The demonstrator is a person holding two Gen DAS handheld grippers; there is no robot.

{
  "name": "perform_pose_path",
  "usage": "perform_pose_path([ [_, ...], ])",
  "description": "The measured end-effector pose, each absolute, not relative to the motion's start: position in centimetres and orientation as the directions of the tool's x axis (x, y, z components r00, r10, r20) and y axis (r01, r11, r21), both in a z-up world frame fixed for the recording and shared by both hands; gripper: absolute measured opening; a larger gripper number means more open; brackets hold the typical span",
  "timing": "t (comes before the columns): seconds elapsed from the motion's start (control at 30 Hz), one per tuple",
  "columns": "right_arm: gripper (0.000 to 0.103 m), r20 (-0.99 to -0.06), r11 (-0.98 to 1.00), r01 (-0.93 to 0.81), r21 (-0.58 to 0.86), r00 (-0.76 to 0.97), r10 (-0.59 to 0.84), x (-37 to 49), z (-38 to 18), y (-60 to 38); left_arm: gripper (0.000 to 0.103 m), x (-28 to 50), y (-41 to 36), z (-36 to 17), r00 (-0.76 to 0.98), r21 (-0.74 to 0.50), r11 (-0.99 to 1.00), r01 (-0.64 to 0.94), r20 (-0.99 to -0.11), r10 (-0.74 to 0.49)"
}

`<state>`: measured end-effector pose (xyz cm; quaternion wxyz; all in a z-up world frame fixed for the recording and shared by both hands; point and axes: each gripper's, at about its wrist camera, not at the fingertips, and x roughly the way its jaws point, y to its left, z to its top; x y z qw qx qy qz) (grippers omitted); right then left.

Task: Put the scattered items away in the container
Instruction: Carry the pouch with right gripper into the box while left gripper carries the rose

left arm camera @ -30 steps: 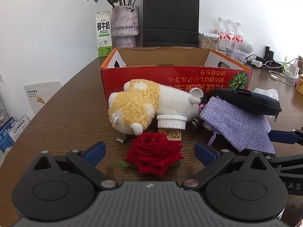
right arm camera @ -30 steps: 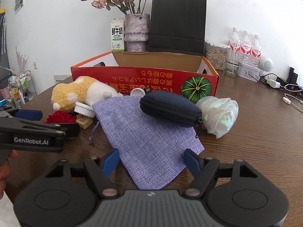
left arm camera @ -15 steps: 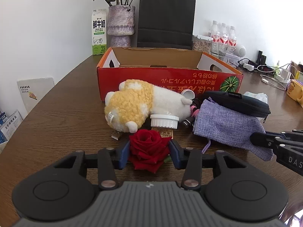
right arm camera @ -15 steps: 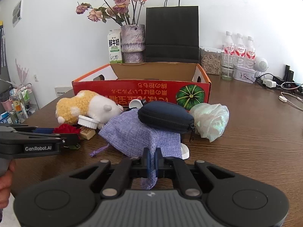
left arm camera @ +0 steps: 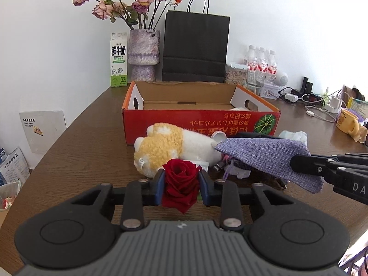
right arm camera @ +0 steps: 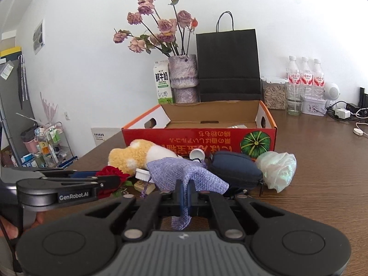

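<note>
The left gripper [left arm camera: 181,186], jaws just closing, clamps the red rose [left arm camera: 180,184], the right gripper [right arm camera: 184,199], marked "GenRobot.AI" like its twin, pinches the purple pouch [right arm camera: 184,177]

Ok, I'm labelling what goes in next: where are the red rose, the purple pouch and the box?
red rose [left arm camera: 180,174], left wrist view, bloom centre.
purple pouch [right arm camera: 184,172], right wrist view, raised cloth middle.
box [left arm camera: 202,124], left wrist view, red front wall.

The right gripper [right arm camera: 184,195] pinches a purple cloth bag [right arm camera: 184,174] tight. The bag hangs up off the brown table [right arm camera: 322,184]. Beside it, the left gripper [right arm camera: 108,181] holds a red rose [right arm camera: 112,172]. Behind sit a fluffy toy [right arm camera: 135,154], a dark blue pouch [right arm camera: 234,168] and a red box [right arm camera: 200,138].
</note>
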<state>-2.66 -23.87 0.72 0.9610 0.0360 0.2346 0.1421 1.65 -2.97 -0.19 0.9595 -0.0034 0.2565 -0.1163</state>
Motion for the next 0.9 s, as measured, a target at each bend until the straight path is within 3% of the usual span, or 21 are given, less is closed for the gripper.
perform_pose_path([
  [0.5,0.002,-0.299,0.963,-0.249,0.103,0.916,0.269,2.4,6.5,-23.2,0.032,5.2,-3.7,6.8,0.926,-0.082,0.978,0.193,-0.314,-0.21],
  [0.9,0.002,-0.284,0.971,-0.186,0.152,0.932,0.223,13.3,7.9,-24.5,0.032,15.1,-5.8,7.6,0.923,-0.152,0.98,0.128,-0.343,-0.174],
])
